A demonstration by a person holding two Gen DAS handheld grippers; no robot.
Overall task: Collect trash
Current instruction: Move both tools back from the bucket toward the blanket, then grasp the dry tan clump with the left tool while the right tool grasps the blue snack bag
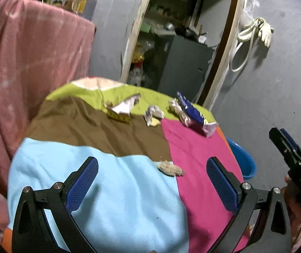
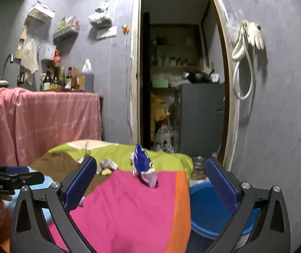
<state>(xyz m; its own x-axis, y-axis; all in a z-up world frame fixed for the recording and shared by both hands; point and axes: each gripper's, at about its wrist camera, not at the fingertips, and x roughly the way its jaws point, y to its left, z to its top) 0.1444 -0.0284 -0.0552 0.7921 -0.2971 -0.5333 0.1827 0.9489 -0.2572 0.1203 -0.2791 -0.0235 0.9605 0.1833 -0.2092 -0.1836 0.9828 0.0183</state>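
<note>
1. The trash lies scattered on the patchwork-covered bench [image 1: 100,179]: a tan crumpled wad [image 1: 170,168] nearest, a blue wrapper [image 1: 192,113], a crumpled paper [image 1: 153,116] and a torn yellow packet [image 1: 122,109] farther back.
2. Risk: the loose cloth may bunch between the pads and be lifted with the wad; light scraps could be knocked off the edge.
3. The left tool [image 1: 152,186] hovers low over the bench, spread wide, empty.
4. The right tool [image 2: 151,186] is also spread, aimed at the wrapper, with the blue basin [image 2: 209,208] beside the bench.
</note>
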